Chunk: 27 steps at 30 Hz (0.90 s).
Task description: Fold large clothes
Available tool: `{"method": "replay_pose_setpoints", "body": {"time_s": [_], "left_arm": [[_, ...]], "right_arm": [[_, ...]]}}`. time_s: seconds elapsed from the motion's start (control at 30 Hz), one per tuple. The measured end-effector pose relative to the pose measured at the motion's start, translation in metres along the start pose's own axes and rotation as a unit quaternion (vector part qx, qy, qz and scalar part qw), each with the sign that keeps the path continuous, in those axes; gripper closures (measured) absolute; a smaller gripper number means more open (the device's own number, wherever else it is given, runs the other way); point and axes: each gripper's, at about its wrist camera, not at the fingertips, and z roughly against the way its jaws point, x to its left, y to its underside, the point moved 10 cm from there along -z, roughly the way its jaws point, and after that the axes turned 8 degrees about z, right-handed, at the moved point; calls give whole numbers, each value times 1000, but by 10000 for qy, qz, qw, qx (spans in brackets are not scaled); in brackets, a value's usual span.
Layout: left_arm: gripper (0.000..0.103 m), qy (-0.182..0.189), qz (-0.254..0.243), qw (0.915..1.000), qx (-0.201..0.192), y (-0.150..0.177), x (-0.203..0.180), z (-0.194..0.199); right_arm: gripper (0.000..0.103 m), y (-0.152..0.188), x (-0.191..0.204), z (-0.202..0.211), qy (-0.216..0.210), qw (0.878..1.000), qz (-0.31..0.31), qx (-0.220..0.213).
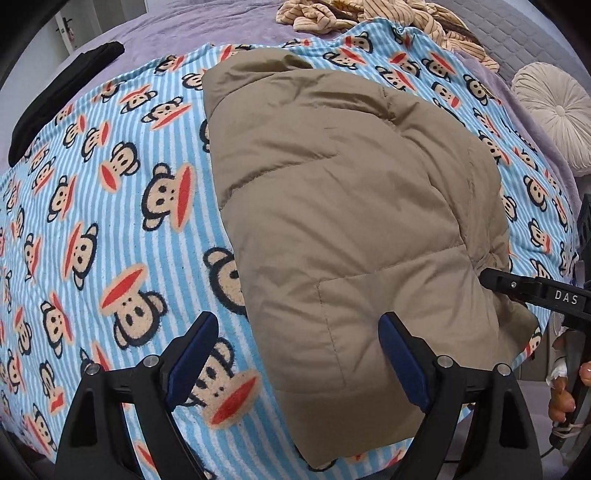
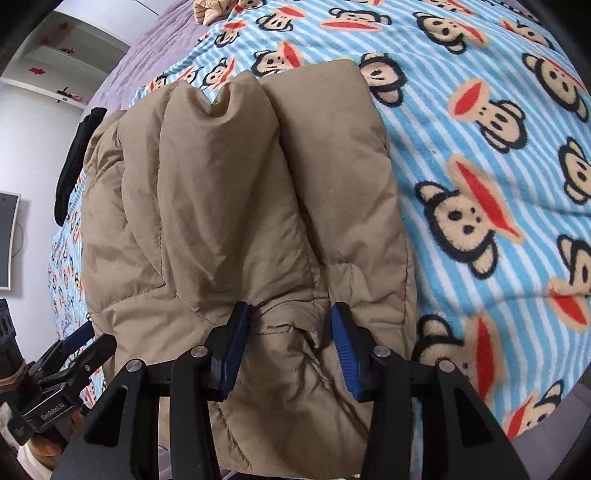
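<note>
A tan puffer jacket [image 1: 343, 206] lies folded into a long bundle on a blue striped monkey-print blanket [image 1: 110, 192]. My left gripper [image 1: 299, 354] is open above the jacket's near left edge and holds nothing. In the right wrist view the jacket [image 2: 229, 206] fills the middle, and my right gripper [image 2: 291, 339] has its jaws partly open on either side of a bunched fold at the jacket's near end. The right gripper also shows in the left wrist view [image 1: 487, 277], its tip against the jacket's right side. The left gripper shows at lower left in the right wrist view [image 2: 81, 339].
A black garment [image 1: 55, 99] lies at the blanket's far left edge. A striped beige garment [image 1: 369, 14] is heaped at the back. A round cream cushion [image 1: 554, 110] sits at right. The purple bedspread [image 1: 147, 29] shows around the blanket.
</note>
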Motion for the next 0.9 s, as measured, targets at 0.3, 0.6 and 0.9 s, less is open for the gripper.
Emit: {"method": "replay_pose_setpoints", "body": {"time_s": [0.3,0.6,0.9], "left_arm": [[14,-48,-42,9999,-138,10,15,22],[13,-124,91,9995,-276,2,22,35],[0,-282,409,9986,-179,-22,16,33]], "right_arm": [[38,22,26,41,187,9989,141,-414],[24,22,32,57,196,9984,318,-417],[24,-10,31,51,116,9971,747,-52]]}}
